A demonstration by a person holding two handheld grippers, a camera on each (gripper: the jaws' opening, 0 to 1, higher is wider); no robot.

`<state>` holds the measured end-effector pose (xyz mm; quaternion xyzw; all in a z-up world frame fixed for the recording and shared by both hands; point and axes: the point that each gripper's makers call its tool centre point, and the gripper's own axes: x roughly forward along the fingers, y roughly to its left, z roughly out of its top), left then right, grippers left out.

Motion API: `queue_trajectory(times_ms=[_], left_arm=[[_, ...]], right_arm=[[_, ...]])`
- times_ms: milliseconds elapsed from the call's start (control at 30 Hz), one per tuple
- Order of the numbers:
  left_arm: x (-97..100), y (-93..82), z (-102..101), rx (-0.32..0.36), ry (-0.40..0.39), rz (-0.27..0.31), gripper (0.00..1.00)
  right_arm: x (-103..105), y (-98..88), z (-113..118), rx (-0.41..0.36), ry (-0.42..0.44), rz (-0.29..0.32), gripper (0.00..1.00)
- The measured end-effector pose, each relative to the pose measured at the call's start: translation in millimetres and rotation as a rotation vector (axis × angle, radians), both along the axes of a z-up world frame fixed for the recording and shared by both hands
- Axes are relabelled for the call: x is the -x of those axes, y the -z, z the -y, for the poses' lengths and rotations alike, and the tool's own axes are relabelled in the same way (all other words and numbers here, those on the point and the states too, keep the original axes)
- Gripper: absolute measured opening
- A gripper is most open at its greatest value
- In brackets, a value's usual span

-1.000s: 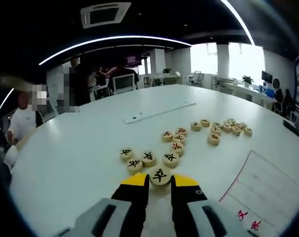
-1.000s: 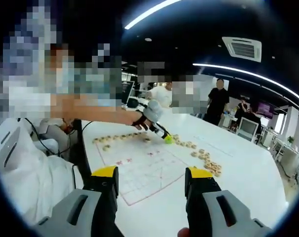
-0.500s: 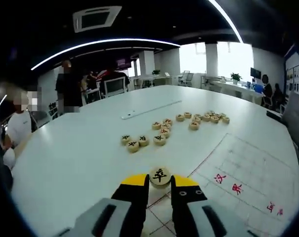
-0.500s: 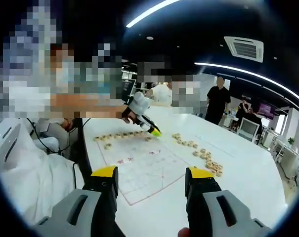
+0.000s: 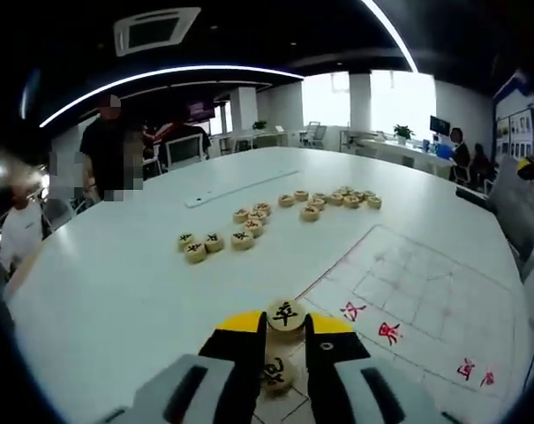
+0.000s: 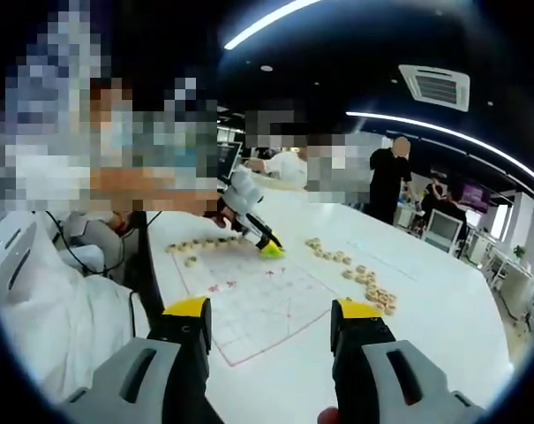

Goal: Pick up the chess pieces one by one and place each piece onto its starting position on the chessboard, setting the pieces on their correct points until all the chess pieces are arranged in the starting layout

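Now left gripper (image 5: pixel 285 329) fingers (image 5: pixel 241 325) clamp a chess piece (image 5: pixel 286 314) — over the chessboard (image 5: pixel 425 300).

Left gripper (image 5: pixel 285 323) low in the left gripper view, both yellow-tipped jaws rising side by side from the bottom edge, closed tight around a round chess piece (image 5: pixel 286 314) that sits between the tips. In the right gripper view seen again from a distance (image 6: pixel 268 248), reaching in from the left, held by a hand (image 6: pixel 241 200) at the end of a stretched forearm, tips angled downward. Right gripper (image 6: pixel 274 320) at the bottom of the right gripper view, jaws spread wide apart, nothing between them, level and pointing forward. Small part of a finger (image 6: pixel 328 415) visible at the very bottom edge.
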<state>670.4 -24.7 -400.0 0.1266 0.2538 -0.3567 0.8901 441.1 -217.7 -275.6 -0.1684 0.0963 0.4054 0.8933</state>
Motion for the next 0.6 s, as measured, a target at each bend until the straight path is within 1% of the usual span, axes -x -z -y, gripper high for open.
queue_trajectory(times_ms=[200, 367, 400, 467, 500, 533, 600], left_arm=[[-4.9, 3.3, -2, -0.013, -0.014, 0.003, 0.2], [-4.9, 5.2, -3, -0.002, -0.02, -0.009, 0.2], [-3.6, 5.0, -3, 0.001, -0.02, -0.013, 0.23], [-1.1, 0.4, 0, 0.039, -0.025, -0.009, 0.37], [0.5, -3.1, 2, 0.06, -0.021, -0.005, 0.42], [0.4, -7.1, 1, 0.068, -0.027, 0.006, 0.46], [0.0, -15.0, -1, 0.082, -0.039, 0.03, 0.5]], right_arm=[[-1, -0.6, 2, -0.003, 0.007, 0.001, 0.55], [0, -0.1, 2, -0.001, 0.003, 0.001, 0.55], [0, 0.0, 2, 0.0, 0.004, 0.001, 0.55], [-1, 0.0, 2, 0.0, 0.005, 0.001, 0.55], [-1, 0.0, 2, 0.0, 0.005, 0.001, 0.55], [-1, -0.4, 2, -0.001, 0.005, 0.002, 0.55], [-1, -1.0, 2, -0.002, 0.005, 0.003, 0.55]])
